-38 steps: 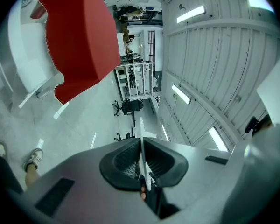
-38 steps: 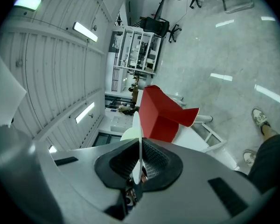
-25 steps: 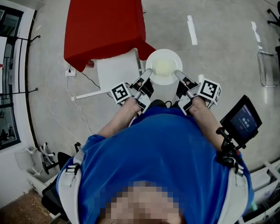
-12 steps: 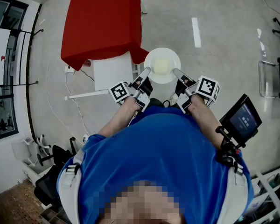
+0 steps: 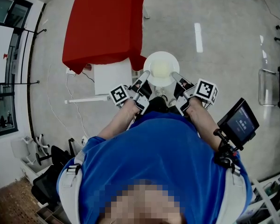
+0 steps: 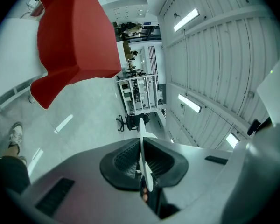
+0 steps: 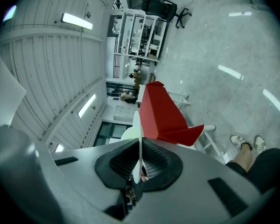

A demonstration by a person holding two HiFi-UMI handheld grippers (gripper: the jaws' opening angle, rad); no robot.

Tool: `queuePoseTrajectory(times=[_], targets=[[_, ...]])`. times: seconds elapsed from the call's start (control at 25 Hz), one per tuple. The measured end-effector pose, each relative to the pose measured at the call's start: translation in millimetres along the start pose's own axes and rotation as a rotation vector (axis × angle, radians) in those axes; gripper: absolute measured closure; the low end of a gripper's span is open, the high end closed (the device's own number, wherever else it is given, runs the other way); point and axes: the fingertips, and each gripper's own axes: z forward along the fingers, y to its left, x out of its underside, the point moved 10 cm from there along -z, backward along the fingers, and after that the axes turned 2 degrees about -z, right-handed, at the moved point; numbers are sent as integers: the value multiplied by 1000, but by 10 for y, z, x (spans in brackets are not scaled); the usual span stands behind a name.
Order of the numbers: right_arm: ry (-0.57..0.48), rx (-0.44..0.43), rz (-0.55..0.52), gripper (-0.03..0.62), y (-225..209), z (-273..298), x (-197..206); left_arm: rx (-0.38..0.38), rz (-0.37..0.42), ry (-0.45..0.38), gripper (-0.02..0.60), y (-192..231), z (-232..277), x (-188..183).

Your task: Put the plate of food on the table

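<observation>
A white plate (image 5: 161, 68) with pale yellow food is held level in front of the person's chest, above the floor. My left gripper (image 5: 146, 75) is shut on its left rim and my right gripper (image 5: 174, 74) on its right rim. In the left gripper view the plate (image 6: 143, 146) shows edge-on, pinched between the black pads of the left gripper (image 6: 142, 161). The right gripper view shows the same thin plate edge (image 7: 138, 134) clamped in the right gripper (image 7: 139, 161). The table with the red cloth (image 5: 102, 22) stands ahead and to the left of the plate.
A white table top (image 5: 112, 76) adjoins the red cloth on its near side, close to the left gripper. A cable and socket strip (image 5: 72, 71) lie on the floor at the left. A small screen (image 5: 238, 120) hangs at the person's right hip. Shelves and an office chair (image 7: 161, 6) stand farther off.
Both grippers keep their hold on the plate. In the head view the floor stripe and the red table have shifted slightly; the plate sits a little nearer the red cloth's corner.
</observation>
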Motion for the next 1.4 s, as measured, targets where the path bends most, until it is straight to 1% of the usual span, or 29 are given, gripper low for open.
queuePoseTrajectory(times=[0.24,0.48,0.68,0.76,0.84,0.92,1.0,1.12,1.28,1.4], targets=[[-8,-4,-5,582,24,41,-49,16,9,-1,554,-13,62,-44],[3,-12,-34,582,5,66,-85,13,24,-9,554,-8,59,-43],[17,-18,-47,583,27,112,-97,-23,61,-9,555,7,14,-103],[26,-21,-52,582,152,287,-205,-11,60,-17,555,-98,90,-291],[41,-21,-62,582,324,671,-460,-16,70,-27,555,-169,270,-705],[57,-21,-71,582,398,1021,-712,-32,75,-39,555,-136,457,-1061],[67,-18,-73,583,403,1208,-842,-35,62,-48,555,-90,571,-1236],[71,-7,-74,582,370,1283,-872,-11,59,-47,555,-59,625,-1295],[72,0,-87,582,372,1152,-737,15,51,-57,555,-57,492,-1137],[86,7,-96,582,420,1194,-704,-3,59,-74,555,-29,400,-1160]])
